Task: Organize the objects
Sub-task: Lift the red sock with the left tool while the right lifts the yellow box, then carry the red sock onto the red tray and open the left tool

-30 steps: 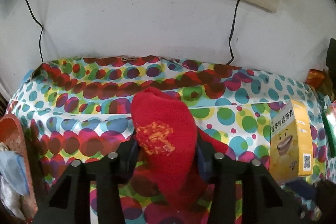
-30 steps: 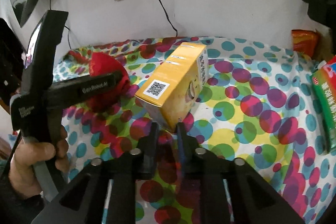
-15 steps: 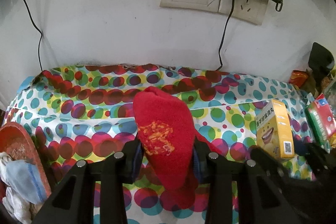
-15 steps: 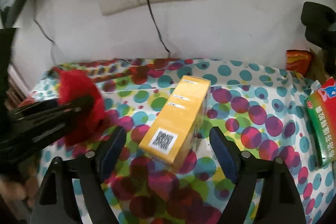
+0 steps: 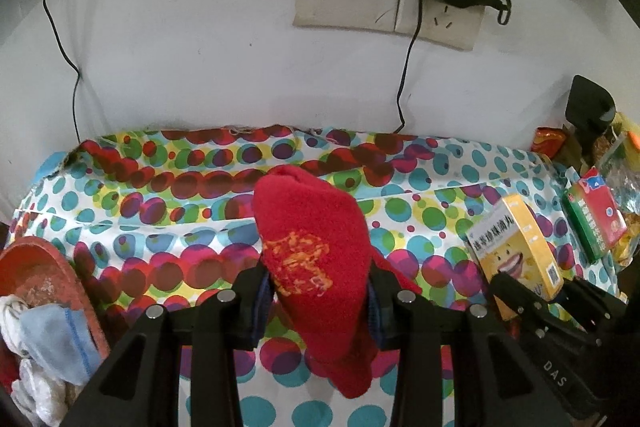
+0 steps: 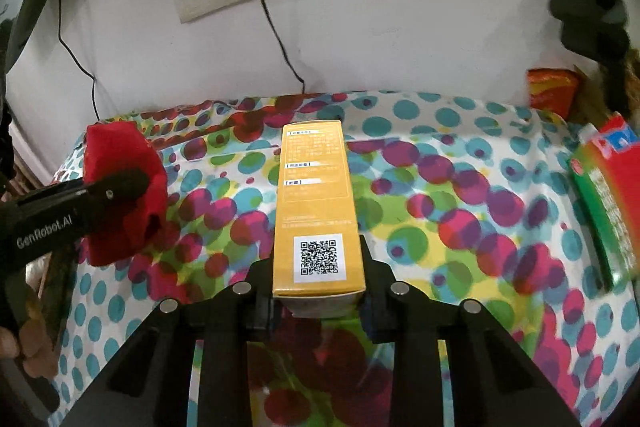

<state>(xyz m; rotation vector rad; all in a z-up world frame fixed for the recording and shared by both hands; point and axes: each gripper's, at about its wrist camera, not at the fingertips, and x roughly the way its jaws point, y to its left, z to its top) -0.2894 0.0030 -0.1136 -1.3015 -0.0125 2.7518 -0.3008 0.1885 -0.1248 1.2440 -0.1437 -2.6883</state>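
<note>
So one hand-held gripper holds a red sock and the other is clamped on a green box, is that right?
Not quite. The left hand-held gripper does hold the red sock, but the right hand-held gripper is clamped on the yellow box, not a green one. The right wrist view shows it; the green box lies untouched by the table's right edge.

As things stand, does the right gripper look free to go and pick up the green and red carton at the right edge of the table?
Probably not yet: the right gripper is shut on the yellow cardboard box. The green and red carton lies uncovered on the spotted tablecloth, so the path itself looks free.
</note>
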